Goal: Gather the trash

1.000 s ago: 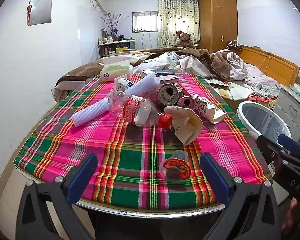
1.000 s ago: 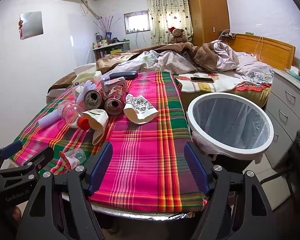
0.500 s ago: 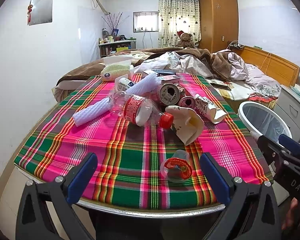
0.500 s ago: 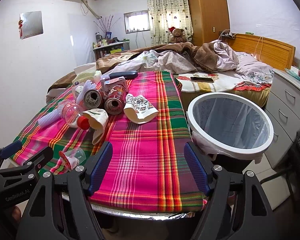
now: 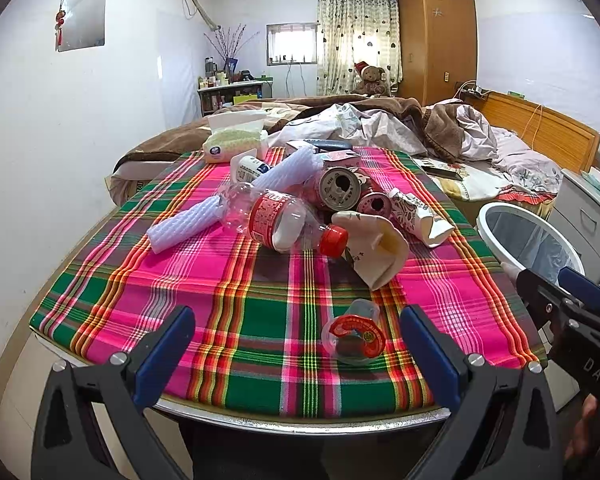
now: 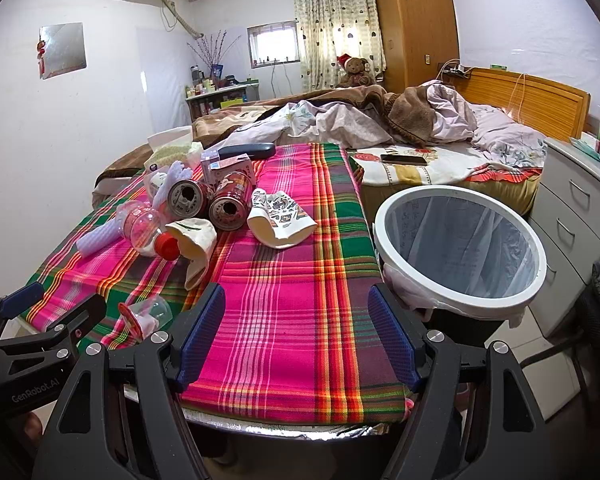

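left gripper [image 5: 298, 354]: jaws spread wide, nothing between them; hung over the near edge of the table, small cup just ahead of the gap
right gripper [image 6: 296, 332]: jaws wide apart, nothing held; over the near edge on the bin side, bare cloth in front of it
table [image 5: 260, 420]: covered by a pink/green plaid cloth [image 6: 292, 300]
small cup [image 5: 354, 334]: clear plastic, red peeled lid, on its side near the front edge, apart from the main pile
plastic bottle [image 5: 284, 222]: clear, red label and red cap, lying on its side mid-table, cap touching the paper cup
paper cup [image 5: 374, 246]: crushed, white, just right of the bottle cap
cans [image 5: 340, 188]: two, on their sides, open ends toward the camera, behind the bottle
patterned carton [image 6: 280, 218]: flattened, right of the cans
foam sleeve [image 5: 184, 226]: white, ribbed, left of the bottle, touching it
trash bin [image 6: 460, 256]: white rim, clear liner, beside the table's right side; contents could not be made out
bed [image 6: 440, 136]: behind the table, rumpled bedding
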A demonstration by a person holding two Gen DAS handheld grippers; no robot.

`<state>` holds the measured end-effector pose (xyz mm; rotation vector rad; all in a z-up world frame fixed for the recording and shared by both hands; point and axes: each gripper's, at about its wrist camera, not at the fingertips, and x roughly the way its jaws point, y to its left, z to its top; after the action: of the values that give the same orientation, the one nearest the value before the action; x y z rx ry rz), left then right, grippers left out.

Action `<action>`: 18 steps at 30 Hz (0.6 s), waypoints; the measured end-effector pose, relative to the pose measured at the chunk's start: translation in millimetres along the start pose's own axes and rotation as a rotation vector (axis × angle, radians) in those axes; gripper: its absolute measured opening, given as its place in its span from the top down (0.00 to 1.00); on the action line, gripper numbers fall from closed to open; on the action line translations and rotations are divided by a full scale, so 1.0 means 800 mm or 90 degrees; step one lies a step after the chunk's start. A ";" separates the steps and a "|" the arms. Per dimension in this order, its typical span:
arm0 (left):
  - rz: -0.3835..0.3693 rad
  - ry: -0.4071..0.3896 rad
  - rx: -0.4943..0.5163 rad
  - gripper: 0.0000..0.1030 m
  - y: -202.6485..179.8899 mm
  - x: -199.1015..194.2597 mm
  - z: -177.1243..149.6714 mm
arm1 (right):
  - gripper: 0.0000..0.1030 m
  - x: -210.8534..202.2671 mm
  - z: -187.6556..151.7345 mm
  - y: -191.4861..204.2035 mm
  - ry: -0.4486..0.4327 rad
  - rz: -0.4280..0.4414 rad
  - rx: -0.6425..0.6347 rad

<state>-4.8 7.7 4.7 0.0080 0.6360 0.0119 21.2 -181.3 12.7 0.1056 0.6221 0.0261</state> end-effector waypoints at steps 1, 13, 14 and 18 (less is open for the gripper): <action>0.000 0.000 -0.001 0.00 0.001 0.000 0.000 | 0.27 0.000 0.000 0.000 -0.001 0.000 0.000; 0.002 0.002 0.000 0.00 0.000 -0.001 0.001 | 0.27 0.000 0.001 0.000 -0.002 -0.001 0.001; 0.001 0.001 0.000 0.00 0.000 -0.001 0.001 | 0.27 0.000 0.001 0.000 -0.001 -0.001 0.001; 0.001 0.002 0.000 0.00 0.000 -0.001 0.001 | 0.27 -0.001 0.001 0.000 -0.001 -0.001 0.001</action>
<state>-5.1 7.9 5.7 0.0087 0.6387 0.0142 21.1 -181.7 13.6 0.1063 0.6203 0.0244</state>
